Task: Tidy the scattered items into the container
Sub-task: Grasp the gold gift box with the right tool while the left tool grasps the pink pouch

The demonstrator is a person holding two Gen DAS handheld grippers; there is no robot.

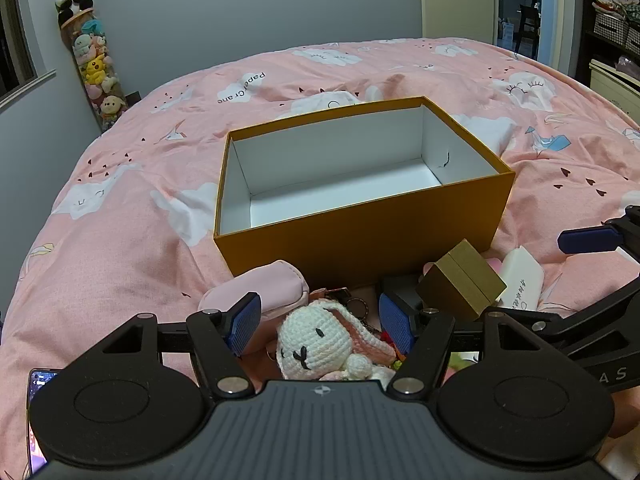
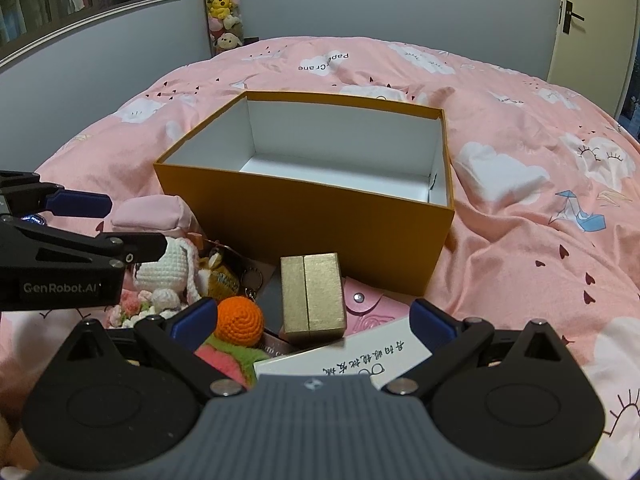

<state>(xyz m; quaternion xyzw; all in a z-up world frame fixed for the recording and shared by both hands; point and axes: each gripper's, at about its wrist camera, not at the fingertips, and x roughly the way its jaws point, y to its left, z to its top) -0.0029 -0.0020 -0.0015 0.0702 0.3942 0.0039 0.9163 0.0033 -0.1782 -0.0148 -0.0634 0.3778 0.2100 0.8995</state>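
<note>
Right at the bottom of each picture sit the two tongs, both spread wide with nothing gripped. In the left wrist view, the left gripper [image 1: 320, 322] has its blue pads on either side of a white knitted bunny [image 1: 316, 346], and I cannot tell if they touch it. In the right wrist view, the right gripper [image 2: 314, 318] is let go too; between its pads lie an orange knitted ball [image 2: 239, 320], a small gold box [image 2: 313, 295] and a white card [image 2: 360, 354] with writing. A pink wallet [image 2: 374, 306] lies just beside the gold box, lower right of the middle. A pink pouch [image 1: 266, 286] rests a bit further up, against the big yellow box [image 1: 360, 216]. That yellow box is open in the middle of the frame, on the pink bedspread [image 1: 120, 248]. At the upper left, a tall tube of soft toys [image 1: 98, 76] stands by the wall.
</note>
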